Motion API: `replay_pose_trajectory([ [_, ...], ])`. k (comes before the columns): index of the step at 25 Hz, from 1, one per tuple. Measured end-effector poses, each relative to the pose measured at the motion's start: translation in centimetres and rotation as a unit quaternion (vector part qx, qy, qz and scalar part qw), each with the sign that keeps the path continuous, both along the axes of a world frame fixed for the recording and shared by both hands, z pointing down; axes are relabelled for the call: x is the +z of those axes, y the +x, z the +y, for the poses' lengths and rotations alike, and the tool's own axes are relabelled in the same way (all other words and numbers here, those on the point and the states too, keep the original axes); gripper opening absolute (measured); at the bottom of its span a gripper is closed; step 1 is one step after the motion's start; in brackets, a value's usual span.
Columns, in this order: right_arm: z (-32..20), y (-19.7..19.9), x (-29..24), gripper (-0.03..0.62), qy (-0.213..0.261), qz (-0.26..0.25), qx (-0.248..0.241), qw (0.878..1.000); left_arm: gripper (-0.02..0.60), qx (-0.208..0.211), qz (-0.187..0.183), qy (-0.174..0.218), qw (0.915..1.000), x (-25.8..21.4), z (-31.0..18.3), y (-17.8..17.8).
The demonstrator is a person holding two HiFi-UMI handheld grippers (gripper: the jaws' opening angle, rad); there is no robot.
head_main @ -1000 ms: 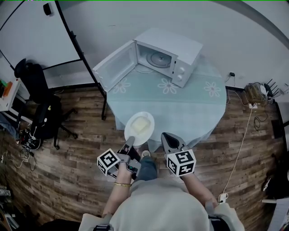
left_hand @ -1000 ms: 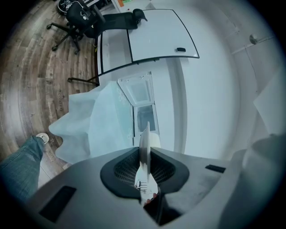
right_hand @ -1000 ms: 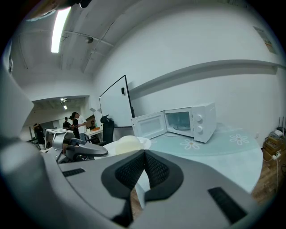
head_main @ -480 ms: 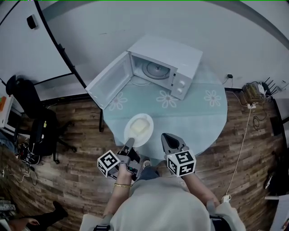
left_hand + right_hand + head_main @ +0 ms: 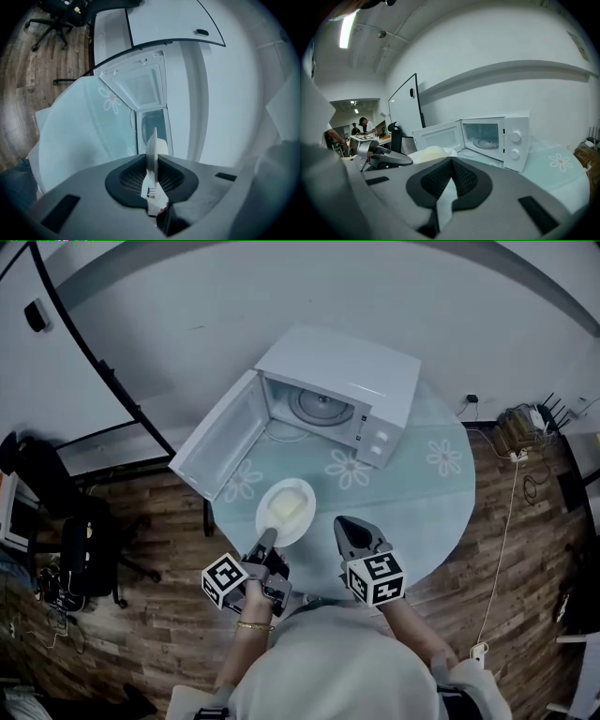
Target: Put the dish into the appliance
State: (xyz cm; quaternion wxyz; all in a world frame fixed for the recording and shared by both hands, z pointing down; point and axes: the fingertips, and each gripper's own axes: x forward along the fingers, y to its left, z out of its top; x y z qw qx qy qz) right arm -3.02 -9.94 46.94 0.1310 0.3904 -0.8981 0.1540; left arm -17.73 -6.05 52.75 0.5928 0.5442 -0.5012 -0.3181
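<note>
White plate (image 5: pixel 287 510), pale food on it, was pinched at its rim by left gripper (image 5: pixel 267 538). Right gripper (image 5: pixel 345 524) was closed, empty. Microwave (image 5: pixel 361 367) door stood open.

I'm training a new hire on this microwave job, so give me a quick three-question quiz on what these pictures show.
1. What does the left tool grip? A a cup; B the rim of the plate; C a spoon.
2. True or false: the microwave has its door standing open.
3. Fill in: the right tool, jaws together, holds ____.
Key: 1 B; 2 true; 3 nothing.
</note>
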Motion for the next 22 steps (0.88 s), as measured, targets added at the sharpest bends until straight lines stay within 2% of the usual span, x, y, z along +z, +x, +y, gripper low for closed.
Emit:
replay_pose_trajectory([
  [10,-3.9,-2.4,0.9,0.006,-0.007,0.004,0.018,1.0,0.051,0.023,0.003,-0.006,0.9997,1.3,-6.0,-2.1],
  [22,-7.6,-1.9,1.1,0.006,-0.013,0.014,0.013,1.0,0.051,0.027,0.02,-0.007,0.9994,2.7,-13.2,-2.0],
])
